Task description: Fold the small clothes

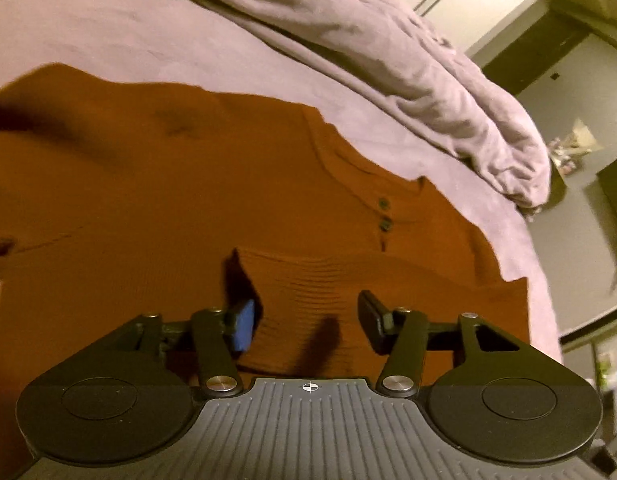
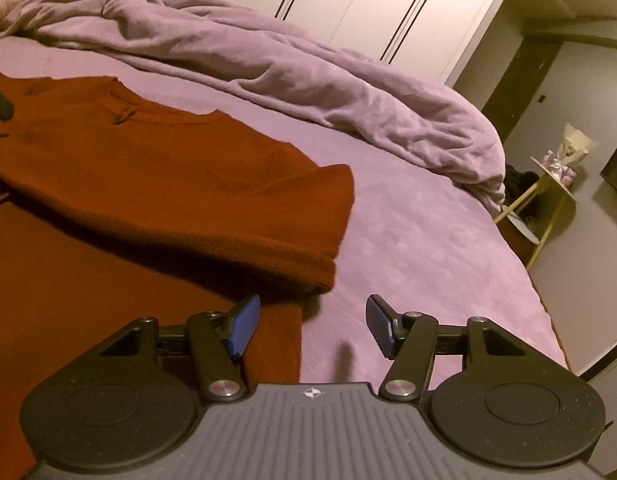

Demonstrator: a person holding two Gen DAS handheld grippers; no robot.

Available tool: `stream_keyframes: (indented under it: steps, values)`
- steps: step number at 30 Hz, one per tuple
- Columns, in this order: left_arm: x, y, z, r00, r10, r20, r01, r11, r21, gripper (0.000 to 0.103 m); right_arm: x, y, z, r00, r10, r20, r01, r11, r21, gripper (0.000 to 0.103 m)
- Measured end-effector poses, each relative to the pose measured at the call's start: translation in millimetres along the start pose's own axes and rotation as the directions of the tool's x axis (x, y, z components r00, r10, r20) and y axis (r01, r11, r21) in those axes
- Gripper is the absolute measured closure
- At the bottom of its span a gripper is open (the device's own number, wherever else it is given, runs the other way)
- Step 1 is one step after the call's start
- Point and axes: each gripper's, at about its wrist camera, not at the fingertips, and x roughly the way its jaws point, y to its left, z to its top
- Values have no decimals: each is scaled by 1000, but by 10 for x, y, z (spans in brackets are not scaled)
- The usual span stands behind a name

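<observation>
Rust sweater (image 1: 156, 200) | soft, limp ribbed knit | grab folded sleeve cuff (image 2: 320, 276) | left gripper (image 1: 306, 326), right gripper (image 2: 312, 326) fingers apart, empty

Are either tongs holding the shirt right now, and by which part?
Neither. Left tongs are open around the folded sleeve cuff of the rust shirt; right tongs are open, empty.

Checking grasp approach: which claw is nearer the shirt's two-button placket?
Left. The left claw hovers open over a folded sleeve just below the buttons. The right claw is open at the shirt's edge, buttons unseen there.
</observation>
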Motion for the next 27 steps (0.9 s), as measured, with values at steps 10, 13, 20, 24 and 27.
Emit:
stream_keyframes:
  steps: [10, 13, 20, 24, 27]
  values:
    - [-302, -361, 305, 986, -54, 159, 33, 991, 129, 97, 60, 84, 105, 1000, 4, 16, -3, 1000, -18, 46]
    - [-563, -427, 498, 965, -8, 262, -37, 985, 169, 97, 89, 141, 136, 1000, 2, 24, -1, 999, -40, 46]
    - [-819, -234, 669, 939, 104, 326, -169, 969, 179, 97, 151, 320, 223, 999, -6, 41, 10, 996, -91, 46]
    - [-722, -75, 585, 955, 93, 282, -132, 984, 122, 97, 180, 470, 275, 999, 5, 54, 3, 989, -145, 61]
    - [-594, -51, 485, 963, 96, 250, -132, 983, 131, 97, 216, 548, 278, 998, -3, 56, 14, 981, -194, 90]
